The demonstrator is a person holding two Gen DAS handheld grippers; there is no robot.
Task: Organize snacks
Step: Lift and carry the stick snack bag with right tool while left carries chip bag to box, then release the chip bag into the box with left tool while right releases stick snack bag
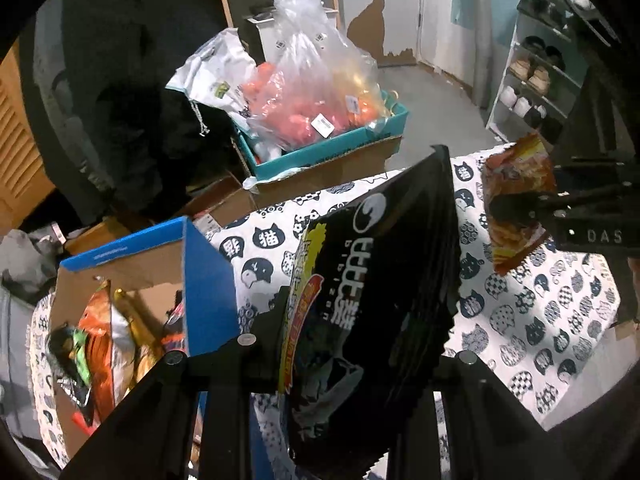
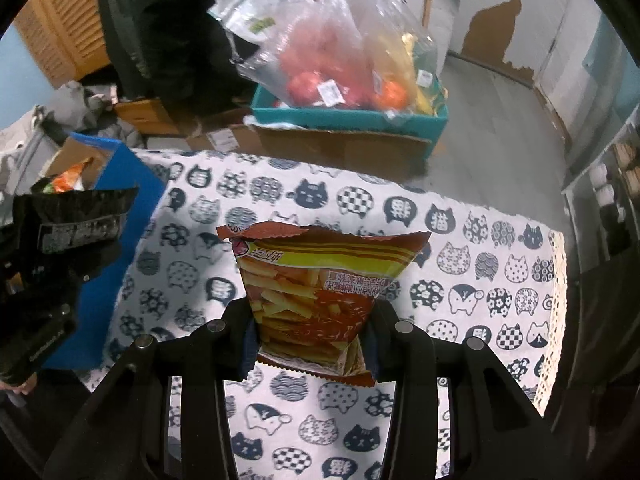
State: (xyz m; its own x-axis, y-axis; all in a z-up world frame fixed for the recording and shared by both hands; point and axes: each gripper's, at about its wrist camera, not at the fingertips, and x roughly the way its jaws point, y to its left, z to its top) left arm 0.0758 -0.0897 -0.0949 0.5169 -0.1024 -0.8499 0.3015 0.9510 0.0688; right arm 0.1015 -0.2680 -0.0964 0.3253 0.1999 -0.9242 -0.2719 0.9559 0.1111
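Your left gripper (image 1: pixel 360 356) is clamping the black bag (image 1: pixel 372 300); your right gripper (image 2: pixel 312 328) is pinching the fries bag (image 2: pixel 316 296) above the cloth (image 2: pixel 460 280).

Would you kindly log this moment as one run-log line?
left tongs: shut on black snack bag | right tongs: shut on orange fries packet | blue cardboard box: holds snacks

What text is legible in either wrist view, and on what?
"bibizan": black snack bag held in the left claw.
"DAS": body of the right claw, left wrist view.
"猫": cat-print tablecloth.
Chinese print on the fries snack bag: upside down, too blurred to read.
Blue box rim lettering, fruit bag stickers: too small.
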